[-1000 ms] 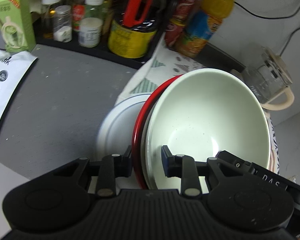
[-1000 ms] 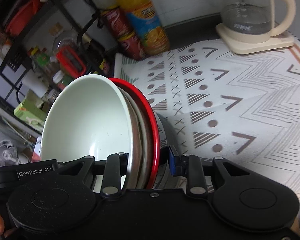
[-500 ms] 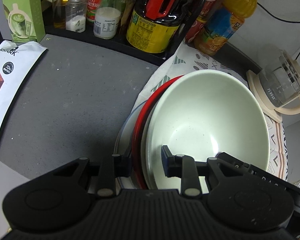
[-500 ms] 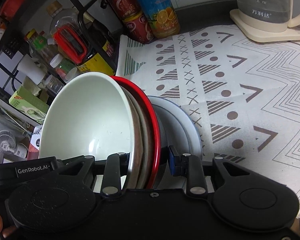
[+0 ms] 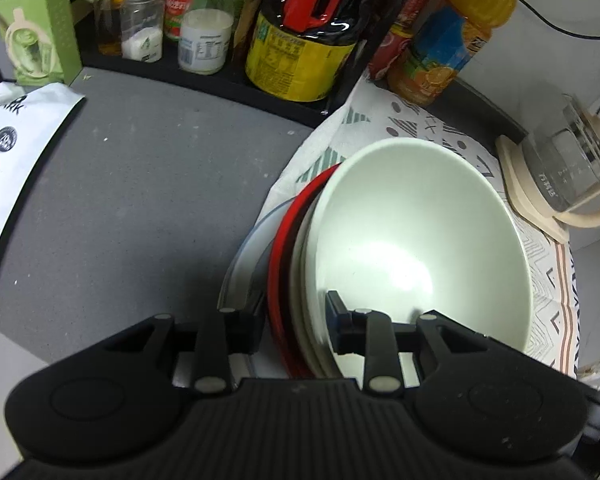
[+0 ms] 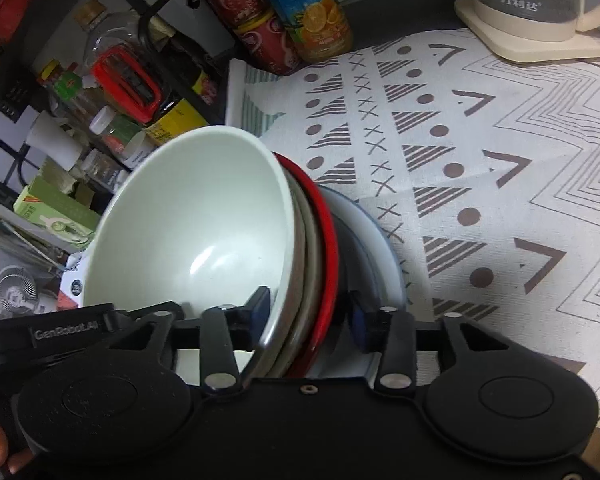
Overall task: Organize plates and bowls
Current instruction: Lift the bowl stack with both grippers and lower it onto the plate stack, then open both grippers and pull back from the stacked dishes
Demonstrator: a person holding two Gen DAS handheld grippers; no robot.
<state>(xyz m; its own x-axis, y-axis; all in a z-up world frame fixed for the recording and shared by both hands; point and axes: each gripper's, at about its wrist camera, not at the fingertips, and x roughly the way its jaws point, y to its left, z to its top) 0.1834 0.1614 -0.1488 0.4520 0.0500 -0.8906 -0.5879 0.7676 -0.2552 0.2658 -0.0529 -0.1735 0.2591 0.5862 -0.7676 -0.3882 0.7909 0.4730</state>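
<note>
the left claw [image 5: 296, 322] straddles the rims of the nested bowls [image 5: 416, 240], its jaws just eased apart; whether the pads press the rims cannot be told. the right claw [image 6: 310, 314] has just opened wider, with a gap between its right pad and the red bowl [image 6: 326, 248]. the stack sits tilted on a white plate [image 6: 374, 248], which lies on the patterned cloth [image 6: 480, 160] at the edge of the grey tabletop [image 5: 140, 184].

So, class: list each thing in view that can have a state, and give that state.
bowl stack: nested, empty, above a white plate.
left gripper: shut on the bowl stack's rim.
right gripper: jaws just opening, loose around that rim.
kettle: on its base, apparently empty.
</note>
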